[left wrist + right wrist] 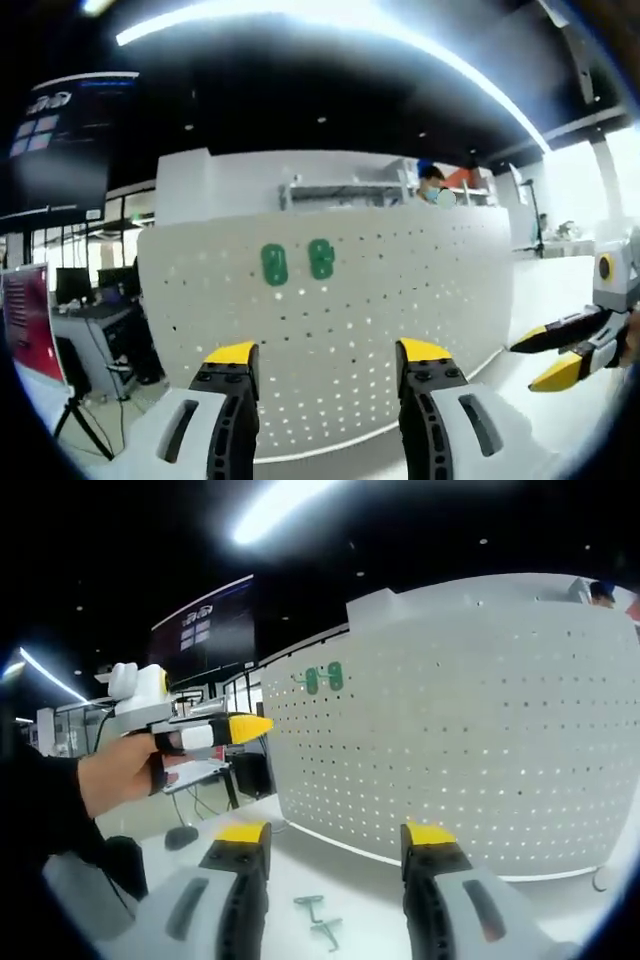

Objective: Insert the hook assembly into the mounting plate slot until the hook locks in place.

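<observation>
Against the white perforated mounting plate (330, 300), which stands upright on the white table (370, 890), two green hook assemblies (297, 262) hang side by side high on its face, close together but apart from each other; the right gripper view shows the same pair (323, 678) near the plate's upper left corner. On the table in front of the plate lie two small grey-green hooks (319, 920), just beside each other, between and below the right gripper's jaws. Left gripper (328, 352): jaws spread wide, yellow tips well apart, nothing between them and no contact with the plate, which fills the space ahead of them. Right gripper (338, 832): jaws likewise spread wide and empty, held above the table, clear of the loose hooks and of the plate. From the left gripper view the right gripper (560, 350) enters at the right edge with its yellow-tipped jaws parted. From the right gripper view the left gripper (225, 730) appears at the left, held in a person's hand (115, 770) with a dark sleeve, its tips pointing toward the plate's left edge without touching it
</observation>
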